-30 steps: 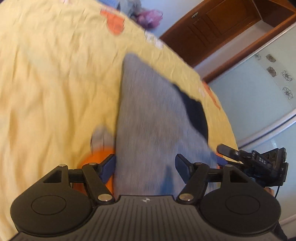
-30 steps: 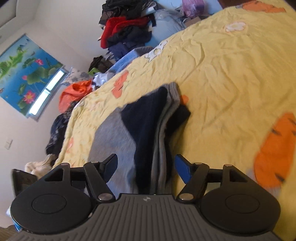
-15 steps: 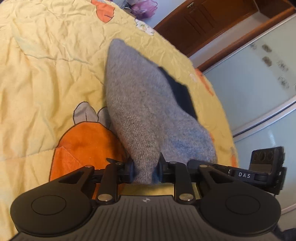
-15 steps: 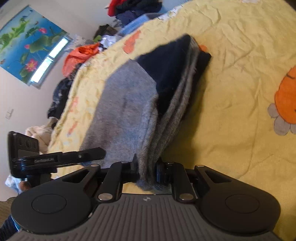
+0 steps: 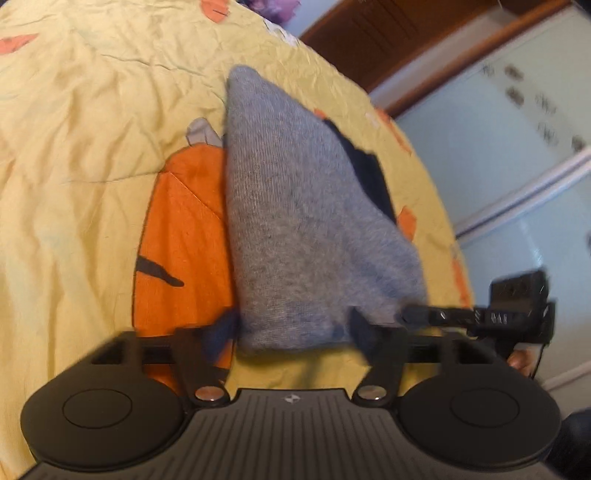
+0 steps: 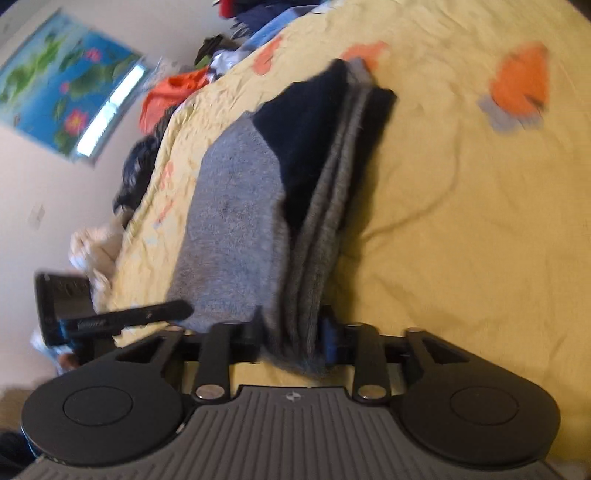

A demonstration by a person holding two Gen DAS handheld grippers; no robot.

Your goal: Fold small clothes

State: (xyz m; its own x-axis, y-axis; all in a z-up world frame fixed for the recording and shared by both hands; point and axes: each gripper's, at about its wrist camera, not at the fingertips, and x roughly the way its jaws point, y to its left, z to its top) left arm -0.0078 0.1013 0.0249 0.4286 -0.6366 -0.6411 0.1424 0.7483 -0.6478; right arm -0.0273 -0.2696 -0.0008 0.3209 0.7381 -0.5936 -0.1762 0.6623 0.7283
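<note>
A folded grey garment with dark navy parts (image 5: 303, 221) lies on the yellow bedspread (image 5: 81, 155). My left gripper (image 5: 291, 328) is open, its fingers standing either side of the garment's near end. In the right wrist view the same garment (image 6: 258, 206) shows as a stack of several folded layers. My right gripper (image 6: 291, 332) has its jaws partly apart, close on both sides of the near edge of the layers; the frame is blurred. Each gripper shows at the edge of the other's view.
The bedspread has orange cartoon prints (image 5: 184, 236). A heap of other clothes (image 6: 173, 85) lies at the far end of the bed. A wooden door (image 5: 376, 33) and a pale wardrobe (image 5: 517, 147) stand beyond the bed's edge.
Both grippers were open a second ago, shut on the garment's near edge half a second ago, and have now opened again. The left jaws are wide apart, the right ones less so.
</note>
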